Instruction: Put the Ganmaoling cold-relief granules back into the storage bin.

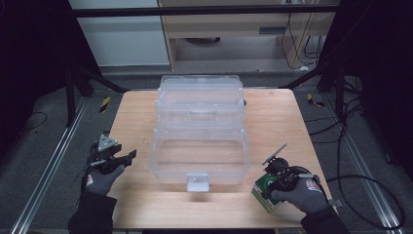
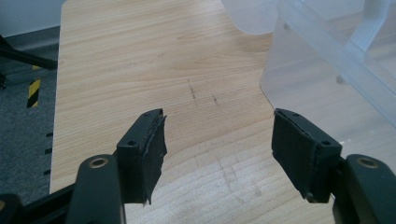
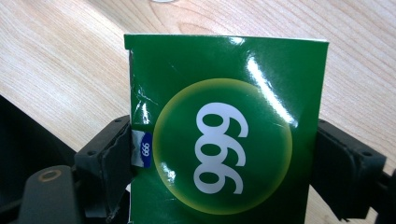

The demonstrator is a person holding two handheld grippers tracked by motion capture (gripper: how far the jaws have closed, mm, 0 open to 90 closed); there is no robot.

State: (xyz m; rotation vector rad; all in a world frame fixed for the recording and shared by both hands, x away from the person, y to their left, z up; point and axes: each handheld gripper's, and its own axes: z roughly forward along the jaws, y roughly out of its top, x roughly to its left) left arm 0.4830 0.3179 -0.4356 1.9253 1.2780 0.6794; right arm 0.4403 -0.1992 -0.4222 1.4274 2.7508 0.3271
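Wooden table (image 1: 272, 117); clear plastic box (image 1: 199, 156), green carton (image 1: 262, 191)

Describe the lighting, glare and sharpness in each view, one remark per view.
High view: the table is lit and the surroundings fall dark; the clear plastic box casts a soft shadow at its latch. Left gripper view: even light, sharp wood grain, the box's wall hazy and see-through. Right gripper view: white glare streaks on the glossy green box, its print still crisp.

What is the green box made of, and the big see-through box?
Green box: probably thin glossy card, since it shines and shows a crease near one edge. See-through box: looks like clear hard plastic, because the wooden table shows through its walls.
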